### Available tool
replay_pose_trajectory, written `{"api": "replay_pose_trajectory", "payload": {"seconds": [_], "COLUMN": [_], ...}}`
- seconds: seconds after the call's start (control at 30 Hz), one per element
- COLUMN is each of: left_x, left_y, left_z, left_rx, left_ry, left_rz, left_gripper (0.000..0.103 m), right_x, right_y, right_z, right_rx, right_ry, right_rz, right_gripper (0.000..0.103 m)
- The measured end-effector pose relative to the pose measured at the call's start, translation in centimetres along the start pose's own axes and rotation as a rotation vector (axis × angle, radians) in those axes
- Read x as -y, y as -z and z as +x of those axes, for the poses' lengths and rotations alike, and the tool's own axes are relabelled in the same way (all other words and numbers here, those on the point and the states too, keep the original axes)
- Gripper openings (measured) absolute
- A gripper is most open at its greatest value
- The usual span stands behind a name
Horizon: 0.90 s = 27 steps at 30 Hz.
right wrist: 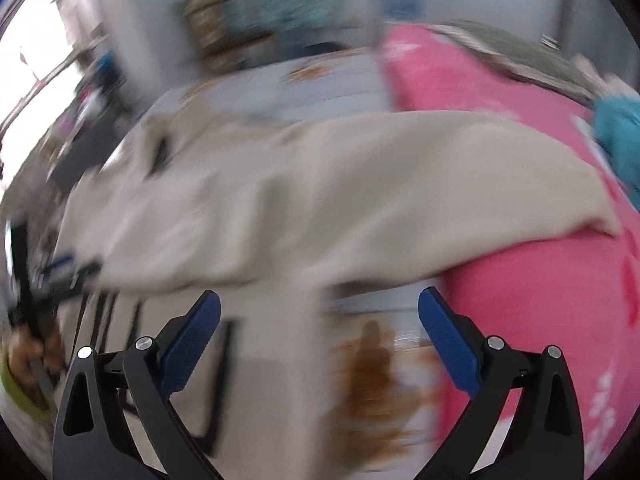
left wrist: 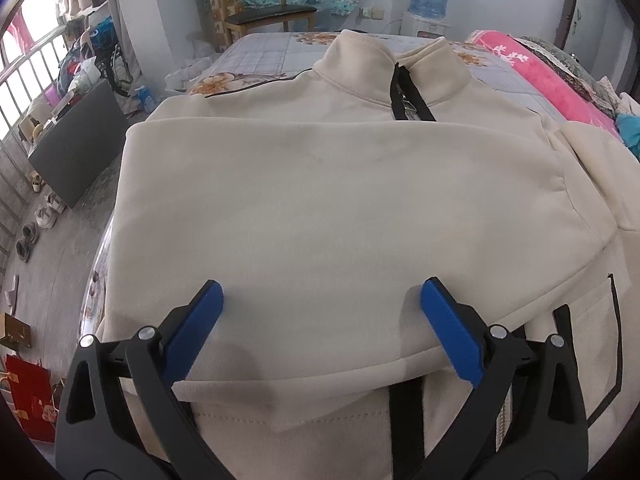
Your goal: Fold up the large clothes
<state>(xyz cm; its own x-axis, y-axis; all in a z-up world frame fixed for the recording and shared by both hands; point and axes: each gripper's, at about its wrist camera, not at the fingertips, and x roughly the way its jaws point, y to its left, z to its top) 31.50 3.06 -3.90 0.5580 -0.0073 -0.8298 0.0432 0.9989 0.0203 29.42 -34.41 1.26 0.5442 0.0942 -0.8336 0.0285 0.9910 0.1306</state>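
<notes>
Lay spread on a floral bed sheet [left wrist: 264, 60]: a cream jacket [left wrist: 320, 208], collar at the far end, black zipper running down from it, one sleeve folded flat across the chest. Hovered just above the near edge of that folded sleeve: the left gripper [left wrist: 322, 304], blue pads splayed wide, nothing pinched between them, cloth showing beyond and below the fingertips. Stood likewise wide apart, gripping nothing: the right gripper [right wrist: 320, 316], seen through heavy blur. Stretched beyond its fingertips, a cream sleeve draped partly over a pink blanket [right wrist: 520, 200] off past the right finger. Showed below and between the fingers, patterned sheet and the jacket's lower body, too smeared for detail.
</notes>
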Motion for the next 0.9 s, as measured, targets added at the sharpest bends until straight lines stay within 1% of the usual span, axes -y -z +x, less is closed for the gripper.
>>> {"api": "replay_pose_trajectory", "payload": {"seconds": [0.03, 0.1, 0.13, 0.2, 0.23, 0.27, 0.3, 0.33, 0.4, 0.47, 0.6, 0.7, 0.9], "left_x": [0.0, 0.1, 0.1, 0.0, 0.0, 0.0, 0.0, 0.0, 0.0, 0.0, 0.0, 0.0, 0.0], "left_y": [0.0, 0.0, 0.0, 0.0, 0.0, 0.0, 0.0, 0.0, 0.0, 0.0, 0.0, 0.0, 0.0], "left_z": [0.0, 0.1, 0.1, 0.1, 0.1, 0.1, 0.1, 0.1, 0.1, 0.1, 0.1, 0.1, 0.1], "left_rx": [0.001, 0.001, 0.001, 0.001, 0.002, 0.002, 0.002, 0.001, 0.001, 0.002, 0.001, 0.002, 0.002], "left_ry": [0.001, 0.0, -0.001, 0.001, 0.001, 0.001, 0.001, 0.001, 0.001, 0.0, 0.0, 0.0, 0.0], "left_rz": [0.0, 0.001, 0.0, 0.001, 0.002, 0.002, 0.001, 0.001, 0.001, 0.001, 0.001, 0.0, 0.0], "left_gripper": [0.096, 0.096, 0.096, 0.096, 0.096, 0.096, 0.096, 0.096, 0.096, 0.096, 0.097, 0.096, 0.096], "right_x": [2.1, 7.8, 9.9, 15.5, 17.2, 19.7, 21.7, 22.7, 25.4, 27.2, 29.1, 30.3, 31.6], "right_y": [-0.5, -1.5, -1.6, -2.0, -2.0, -1.9, -1.8, -1.8, -1.5, -1.0, -0.5, -0.1, -0.9], "right_z": [-0.4, -1.1, -1.3, -2.2, -2.4, -2.7, -3.0, -3.0, -2.7, -2.0, -0.2, 1.1, 2.2], "right_rx": [0.007, 0.009, 0.015, 0.045, 0.06, 0.082, 0.103, 0.114, 0.135, 0.147, 0.148, 0.137, 0.183], "right_ry": [0.01, 0.029, 0.034, 0.024, 0.01, -0.013, -0.022, -0.028, -0.055, -0.074, -0.097, -0.104, -0.105], "right_rz": [0.048, 0.196, 0.252, 0.424, 0.48, 0.565, 0.637, 0.675, 0.792, 0.877, 0.974, 1.023, 1.046], "right_gripper": [0.097, 0.09, 0.085, 0.083, 0.079, 0.076, 0.075, 0.074, 0.071, 0.068, 0.065, 0.063, 0.062]}}
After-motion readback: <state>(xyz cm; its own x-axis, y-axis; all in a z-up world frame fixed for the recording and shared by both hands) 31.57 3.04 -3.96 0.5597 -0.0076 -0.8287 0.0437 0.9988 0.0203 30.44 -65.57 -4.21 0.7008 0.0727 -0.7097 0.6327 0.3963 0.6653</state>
